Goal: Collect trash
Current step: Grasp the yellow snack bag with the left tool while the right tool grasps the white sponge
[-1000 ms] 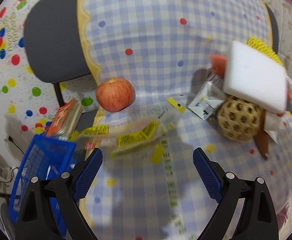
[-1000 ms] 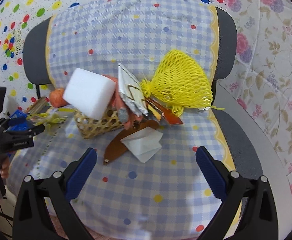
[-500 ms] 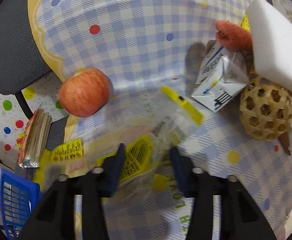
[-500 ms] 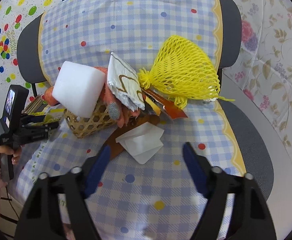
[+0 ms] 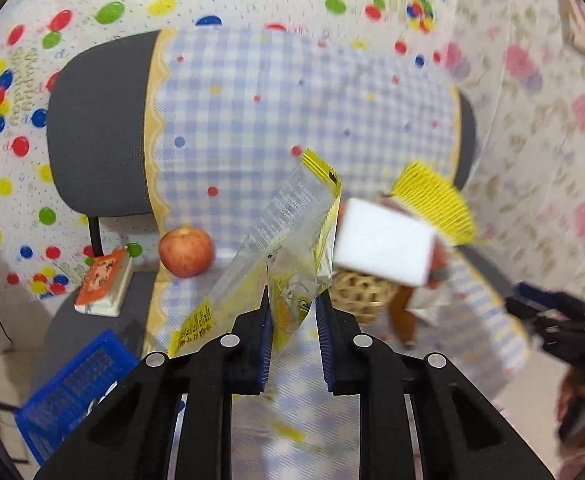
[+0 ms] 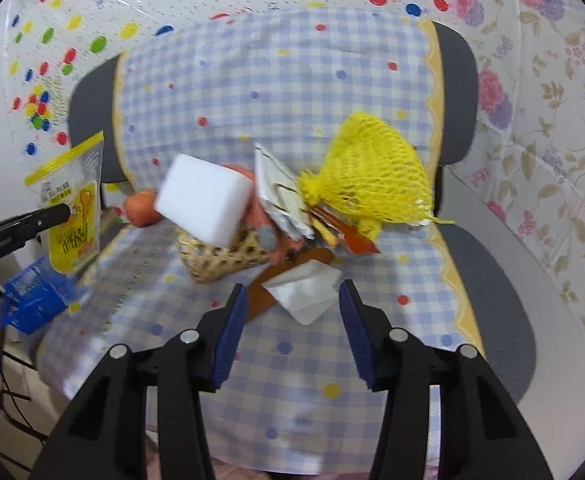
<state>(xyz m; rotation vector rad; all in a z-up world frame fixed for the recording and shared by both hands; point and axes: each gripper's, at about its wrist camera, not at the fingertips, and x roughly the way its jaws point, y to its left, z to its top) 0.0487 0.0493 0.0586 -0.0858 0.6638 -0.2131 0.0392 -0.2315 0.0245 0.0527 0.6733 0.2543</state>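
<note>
Left wrist view: checked chair cloth (image 5: 276, 120) has plenty of clutter, so collecting's barely started I'd say. Blue basket (image 5: 72, 384) sits low on the left, looks like the bin. Left gripper (image 5: 292, 320) is closing on a clear yellow wrapper (image 5: 288, 232), lifted off the seat. Right gripper (image 6: 292, 300) is half open, closing around the white paper scrap (image 6: 304, 288), not pinching it yet.

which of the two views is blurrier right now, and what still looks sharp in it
Left wrist view is blurrier: the white foam block, yellow net bag and floral wall smear sideways, while the left gripper and its pinched clear-and-yellow wrapper stay crisp. Right wrist view is mostly sharp, with slight softness at the blue basket; both bow with fisheye.
</note>
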